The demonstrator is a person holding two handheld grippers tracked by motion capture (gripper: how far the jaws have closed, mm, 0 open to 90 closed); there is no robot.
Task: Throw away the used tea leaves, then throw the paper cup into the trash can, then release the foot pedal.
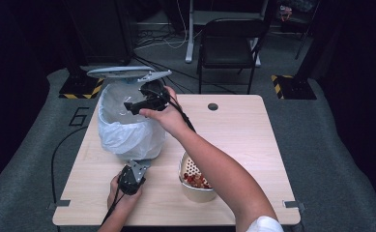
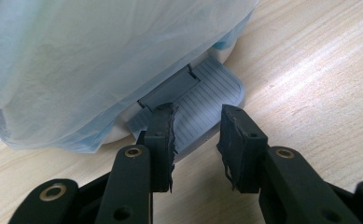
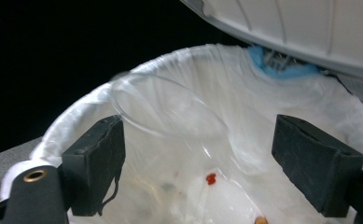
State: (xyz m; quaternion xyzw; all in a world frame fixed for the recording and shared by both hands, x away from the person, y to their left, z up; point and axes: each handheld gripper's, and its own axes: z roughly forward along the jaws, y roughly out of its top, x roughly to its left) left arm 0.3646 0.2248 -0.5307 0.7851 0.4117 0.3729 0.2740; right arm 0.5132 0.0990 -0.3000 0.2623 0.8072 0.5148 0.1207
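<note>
The left tool (image 2: 195, 140) presses the grey ribbed pedal (image 2: 207, 100) at the base of the bin (image 1: 127, 130); its jaws stand slightly apart with nothing clamped between them. The bin stands on the pale wood-grain desk (image 1: 243, 130), lined with a thin translucent white bag (image 3: 244, 84), lid (image 1: 122, 72) raised. The right tool (image 3: 198, 163) hangs over the bin mouth, jaws wide apart. A clear, round plastic cup (image 3: 170, 109) lies tilted inside the bag. A perforated bowl (image 1: 195, 181) of red pieces stands near the bin.
</note>
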